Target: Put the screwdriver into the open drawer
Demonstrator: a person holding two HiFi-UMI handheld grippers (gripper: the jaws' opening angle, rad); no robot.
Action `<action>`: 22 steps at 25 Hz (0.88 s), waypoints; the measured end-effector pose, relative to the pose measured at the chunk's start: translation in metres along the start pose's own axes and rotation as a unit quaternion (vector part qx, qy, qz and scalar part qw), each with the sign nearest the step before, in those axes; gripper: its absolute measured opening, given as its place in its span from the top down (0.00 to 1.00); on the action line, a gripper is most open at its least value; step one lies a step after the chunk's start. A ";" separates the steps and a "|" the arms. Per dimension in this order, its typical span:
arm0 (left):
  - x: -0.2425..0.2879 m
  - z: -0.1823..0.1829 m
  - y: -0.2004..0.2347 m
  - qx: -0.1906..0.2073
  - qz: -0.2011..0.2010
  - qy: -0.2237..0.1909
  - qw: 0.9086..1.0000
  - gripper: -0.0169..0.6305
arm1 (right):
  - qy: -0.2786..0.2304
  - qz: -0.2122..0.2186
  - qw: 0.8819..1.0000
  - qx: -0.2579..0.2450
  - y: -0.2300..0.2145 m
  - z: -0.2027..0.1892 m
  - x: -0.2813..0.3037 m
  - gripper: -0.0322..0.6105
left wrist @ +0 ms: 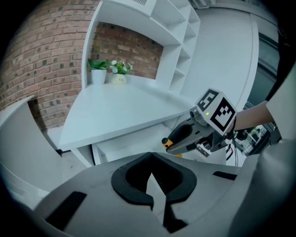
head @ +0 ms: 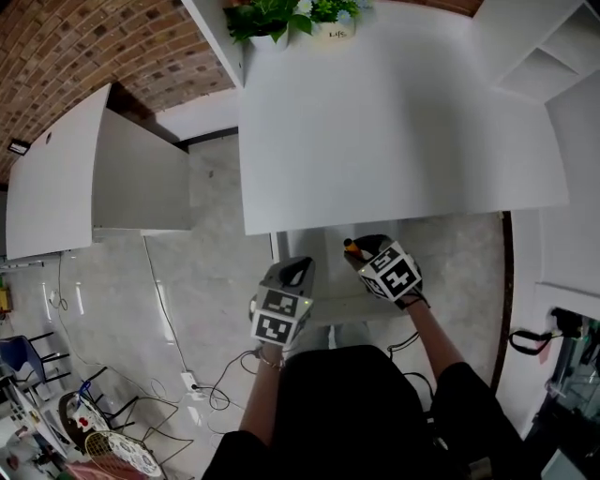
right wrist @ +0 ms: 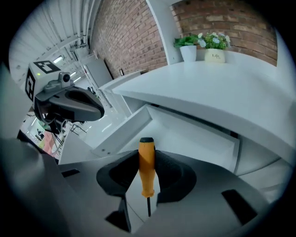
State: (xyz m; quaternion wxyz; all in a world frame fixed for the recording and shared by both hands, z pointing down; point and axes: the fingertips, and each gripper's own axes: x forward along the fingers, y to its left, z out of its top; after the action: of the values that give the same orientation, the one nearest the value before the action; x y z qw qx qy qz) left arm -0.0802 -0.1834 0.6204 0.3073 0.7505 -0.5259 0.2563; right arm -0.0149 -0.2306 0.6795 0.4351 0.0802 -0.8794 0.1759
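Right gripper view is giving us the close action: the right claw (right wrist: 146,157) is clamping its dark pads on the orange plastic-handled screwdriver (right wrist: 147,169). The black-capped end is poking forward past the tips and the thin metal shaft is pointing back toward the camera. Just beyond that handle, the open white drawer (right wrist: 185,134) is lying pulled out beneath the white desk surface (right wrist: 222,88), and the screwdriver is hanging above its bare interior, not yet resting in it.

Over on the other side, the left claw (left wrist: 150,157) is carrying nothing, its pad tips meeting. From its camera the right claw (left wrist: 173,141) is showing up just ahead of the drawer (left wrist: 134,141), orange tip glinting.

From the head view, both claws are hovering side by side at the near edge of the surface (head: 394,122), left claw (head: 298,272) beside right claw (head: 361,248), with the pale stone floor (head: 206,281) below.

Farther back, two white pots of green plants (head: 281,19) are sitting at the far edge of the surface, a white shelf unit (head: 553,47) is standing off to the right, and a red brick wall (head: 75,47) is closing off the background.
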 end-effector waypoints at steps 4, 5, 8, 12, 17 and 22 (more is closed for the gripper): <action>0.010 -0.007 -0.001 0.009 -0.011 0.018 1.000 0.96 | 0.036 0.005 0.999 0.003 -0.004 -0.017 0.022 0.77; 0.011 -0.009 -0.002 0.010 -0.012 0.021 1.000 0.96 | 0.042 0.006 0.999 0.005 -0.004 -0.020 0.027 0.77; 0.017 -0.014 -0.002 0.006 -0.016 0.027 1.000 0.96 | 0.059 0.004 0.998 0.009 -0.006 -0.027 0.041 0.77; 0.023 -0.022 -0.001 0.005 -0.019 0.034 0.999 0.96 | 0.075 0.004 0.997 0.015 -0.010 -0.036 0.057 0.77; 0.027 -0.028 -0.001 0.001 -0.022 0.041 0.999 0.96 | 0.098 -0.007 0.995 0.028 -0.015 -0.047 0.071 0.77; 0.030 -0.033 -0.003 -0.001 -0.025 0.046 0.999 0.96 | 0.111 -0.016 0.993 0.045 -0.019 -0.059 0.082 0.77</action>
State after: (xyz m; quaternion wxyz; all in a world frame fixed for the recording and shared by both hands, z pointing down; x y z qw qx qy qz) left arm -0.0695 -0.1771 0.6637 0.3385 0.7502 -0.4929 0.2824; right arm -0.0160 -0.2252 0.7820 0.5291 0.0936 -0.8153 0.2158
